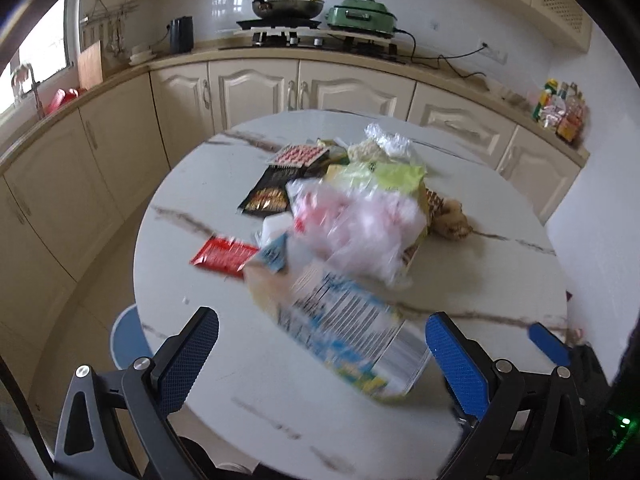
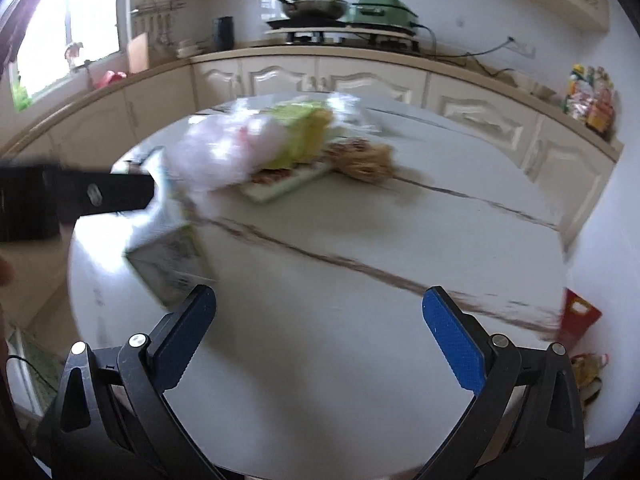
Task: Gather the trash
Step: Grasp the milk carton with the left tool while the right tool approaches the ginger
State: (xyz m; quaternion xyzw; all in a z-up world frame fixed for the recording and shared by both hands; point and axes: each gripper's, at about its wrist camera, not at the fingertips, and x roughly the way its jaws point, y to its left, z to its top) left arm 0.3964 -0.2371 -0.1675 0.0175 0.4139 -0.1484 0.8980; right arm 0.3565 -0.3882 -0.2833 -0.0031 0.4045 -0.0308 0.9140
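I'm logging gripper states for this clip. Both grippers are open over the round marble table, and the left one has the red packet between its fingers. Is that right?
Not quite. In the left wrist view, the left gripper has the blue-and-white carton between its open fingers; the red packet lies farther off on the table. The right gripper is open, holding nothing.

Two low wrist views across the round table [image 1: 248, 344] toward the stove counter [image 2: 360, 54].

Left tongs [image 1: 322, 342]: gaping wide, blue fingers [image 1: 192, 344] pointing forward, holding nothing.
Right tongs [image 2: 318, 320]: likewise spread wide, gripping nothing.
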